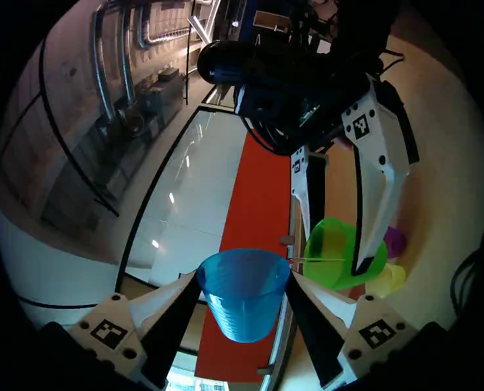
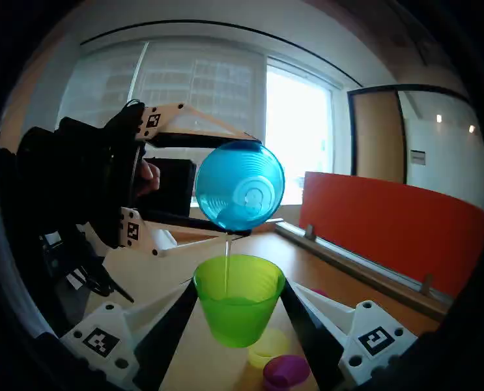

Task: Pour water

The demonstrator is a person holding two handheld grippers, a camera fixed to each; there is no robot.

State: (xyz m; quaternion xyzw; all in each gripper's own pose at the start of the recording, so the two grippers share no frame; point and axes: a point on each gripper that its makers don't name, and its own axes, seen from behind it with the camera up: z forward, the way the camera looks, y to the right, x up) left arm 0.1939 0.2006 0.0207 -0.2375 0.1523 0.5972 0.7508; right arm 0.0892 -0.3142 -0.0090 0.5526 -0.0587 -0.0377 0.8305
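Note:
My left gripper is shut on a blue cup, tipped over on its side. In the right gripper view the same blue cup hangs above a green cup, and a thin stream of water falls from its rim into the green one. My right gripper is shut on the green cup, which stands upright with some water in it. In the left gripper view the green cup sits between the right gripper's white fingers.
A yellow cup and a purple cup stand on the wooden table below the green cup. A red partition runs along the table's far side. A hand holds the left gripper. A bright window is behind.

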